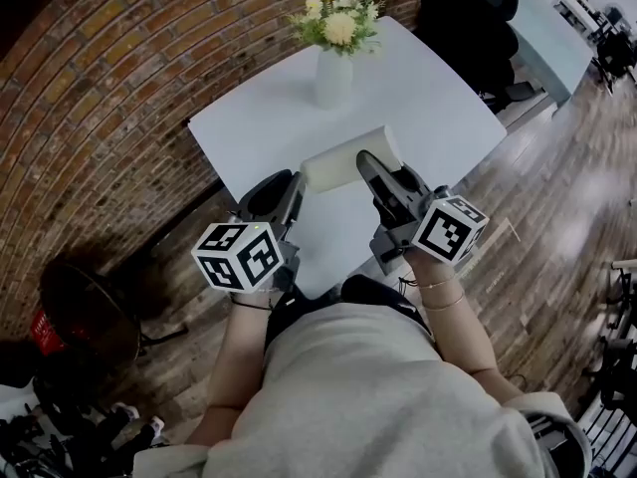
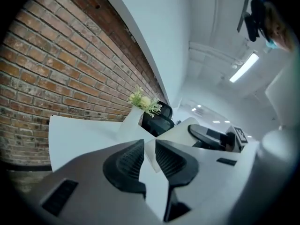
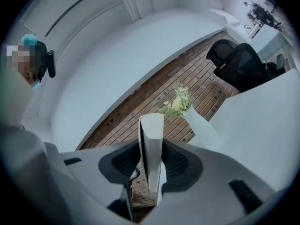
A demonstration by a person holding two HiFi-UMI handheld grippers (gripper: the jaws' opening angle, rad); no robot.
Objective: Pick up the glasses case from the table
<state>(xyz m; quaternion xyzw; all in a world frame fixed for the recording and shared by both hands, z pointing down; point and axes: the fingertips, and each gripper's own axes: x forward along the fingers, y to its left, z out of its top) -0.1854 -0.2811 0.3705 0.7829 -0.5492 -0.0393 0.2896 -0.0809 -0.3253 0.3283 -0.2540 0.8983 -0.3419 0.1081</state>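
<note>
The lower finger of the right gripper [image 3: 150, 153] is hidden in the head view, but its own view shows the pads clamped on the thin edge of the white glasses case [image 1: 343, 159], which stands upright between them, raised clear of the table [image 1: 438, 98]. The left gripper [image 2: 149, 144] has its fingers nearly together on the case's other end; white case and white table blend there, so the contact is read with difficulty. Beyond both sets of fingertips a vase [image 1: 333, 76] of flowers [image 1: 338, 18] is seen, and past it a black chair [image 1: 468, 18]. The table's near edge is covered by the person's torso.
</note>
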